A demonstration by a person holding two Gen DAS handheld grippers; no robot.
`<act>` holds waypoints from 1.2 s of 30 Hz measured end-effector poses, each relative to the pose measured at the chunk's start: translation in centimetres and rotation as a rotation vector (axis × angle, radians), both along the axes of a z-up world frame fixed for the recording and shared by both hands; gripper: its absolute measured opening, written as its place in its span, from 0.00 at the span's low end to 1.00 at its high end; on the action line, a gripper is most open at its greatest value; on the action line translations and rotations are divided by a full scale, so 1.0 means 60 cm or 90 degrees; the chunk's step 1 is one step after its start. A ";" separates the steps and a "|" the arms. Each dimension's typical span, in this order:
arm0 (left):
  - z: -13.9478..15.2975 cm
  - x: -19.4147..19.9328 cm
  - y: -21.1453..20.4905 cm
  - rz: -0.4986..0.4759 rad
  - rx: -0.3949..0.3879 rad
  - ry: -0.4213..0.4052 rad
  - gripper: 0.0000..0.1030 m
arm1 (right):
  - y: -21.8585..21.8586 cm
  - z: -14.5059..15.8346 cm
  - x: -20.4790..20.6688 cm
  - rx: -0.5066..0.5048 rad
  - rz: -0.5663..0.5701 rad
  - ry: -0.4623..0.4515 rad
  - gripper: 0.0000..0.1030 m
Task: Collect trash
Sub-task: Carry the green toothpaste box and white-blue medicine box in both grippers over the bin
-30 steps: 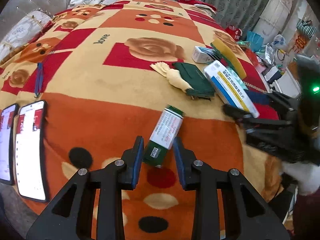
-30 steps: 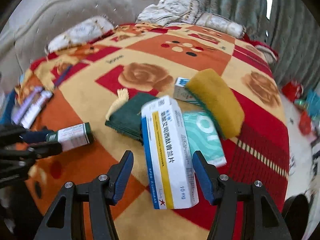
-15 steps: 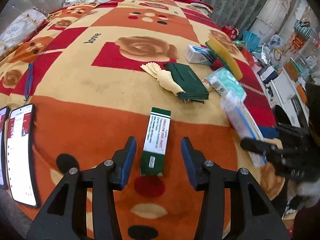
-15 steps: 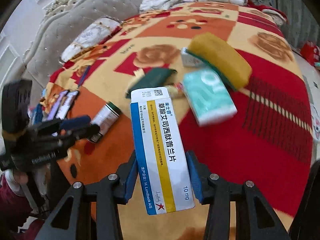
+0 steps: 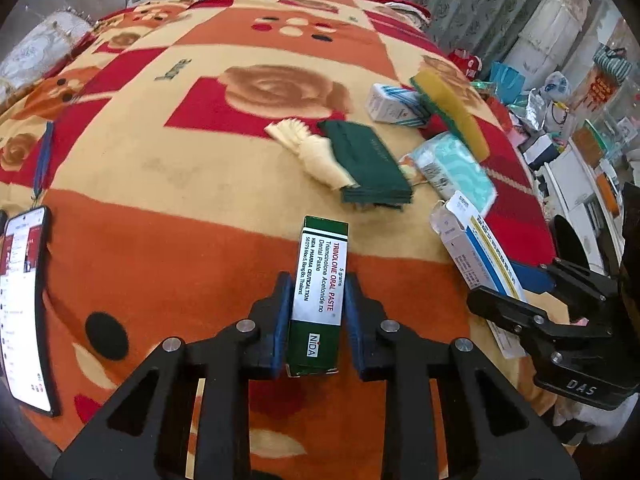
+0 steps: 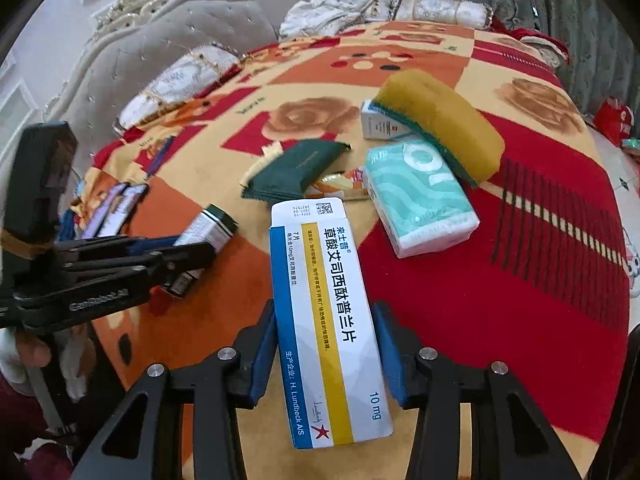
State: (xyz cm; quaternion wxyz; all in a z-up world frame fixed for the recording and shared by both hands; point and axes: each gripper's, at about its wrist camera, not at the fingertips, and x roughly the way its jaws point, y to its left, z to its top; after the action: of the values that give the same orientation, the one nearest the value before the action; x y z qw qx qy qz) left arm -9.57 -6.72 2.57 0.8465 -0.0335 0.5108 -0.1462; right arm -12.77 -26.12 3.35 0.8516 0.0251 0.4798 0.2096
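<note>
A green and white dental paste box (image 5: 320, 304) lies on the patterned blanket (image 5: 180, 240). My left gripper (image 5: 318, 280) is closing on it, and both blue pads touch its long sides. The same box (image 6: 212, 228) and left gripper (image 6: 200, 248) show at the left of the right wrist view. My right gripper (image 6: 326, 312) is closing on a white, blue and yellow medicine box (image 6: 324, 292), with its pads pressed on both edges. That box (image 5: 472, 248) sits tilted at the right of the left wrist view, in the right gripper (image 5: 516, 284).
On the blanket beyond lie a yellow sponge (image 6: 440, 120), a teal tissue pack (image 6: 420, 200), a folded dark green cloth (image 6: 300, 168), a small white box (image 6: 376, 124) and a cream fan-shaped piece (image 5: 312, 148). Two phones (image 5: 24, 308) lie at the left. Pillows and a headboard stand at the far end.
My left gripper opened wider around the green box, squared up to it, then closed on it. My right gripper closed on the white and blue box and drew it away from the tissue pack.
</note>
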 end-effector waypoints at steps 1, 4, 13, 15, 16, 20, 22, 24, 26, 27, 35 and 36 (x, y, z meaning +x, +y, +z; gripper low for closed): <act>0.005 -0.001 -0.004 -0.003 0.000 -0.005 0.22 | -0.005 0.007 -0.003 0.007 -0.001 -0.005 0.43; 0.023 -0.006 -0.020 -0.014 -0.009 -0.021 0.22 | -0.027 0.028 -0.012 0.023 -0.015 -0.022 0.43; 0.066 -0.012 -0.084 -0.057 -0.018 -0.064 0.22 | -0.084 0.062 -0.032 0.035 -0.068 -0.057 0.43; 0.071 -0.013 -0.099 -0.065 -0.019 -0.068 0.22 | -0.097 0.067 -0.036 0.037 -0.080 -0.063 0.43; 0.073 -0.015 -0.106 -0.068 -0.019 -0.070 0.22 | -0.103 0.069 -0.038 0.037 -0.086 -0.065 0.43; 0.081 -0.018 -0.137 -0.088 -0.017 -0.079 0.22 | -0.130 0.077 -0.044 0.042 -0.111 -0.074 0.43; 0.084 -0.019 -0.154 -0.099 -0.017 -0.082 0.22 | -0.140 0.080 -0.047 0.043 -0.120 -0.077 0.43; 0.086 -0.019 -0.166 -0.106 -0.018 -0.084 0.22 | -0.150 0.083 -0.051 0.043 -0.130 -0.081 0.43; 0.088 -0.021 -0.178 -0.114 -0.016 -0.088 0.22 | -0.160 0.087 -0.054 0.046 -0.139 -0.085 0.43; 0.089 -0.021 -0.184 -0.118 -0.014 -0.088 0.22 | -0.165 0.089 -0.056 0.046 -0.143 -0.087 0.43; 0.094 -0.021 -0.221 -0.144 -0.009 -0.091 0.22 | -0.200 0.095 -0.065 0.047 -0.173 -0.091 0.43; 0.094 -0.022 -0.224 -0.146 -0.008 -0.091 0.22 | -0.204 0.096 -0.066 0.047 -0.176 -0.092 0.43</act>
State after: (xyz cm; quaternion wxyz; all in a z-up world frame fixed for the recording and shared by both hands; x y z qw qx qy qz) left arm -10.90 -20.17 8.22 0.8582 0.0302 0.4487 -0.2474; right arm -16.76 -38.38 9.08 0.9032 0.1074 0.4011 0.1090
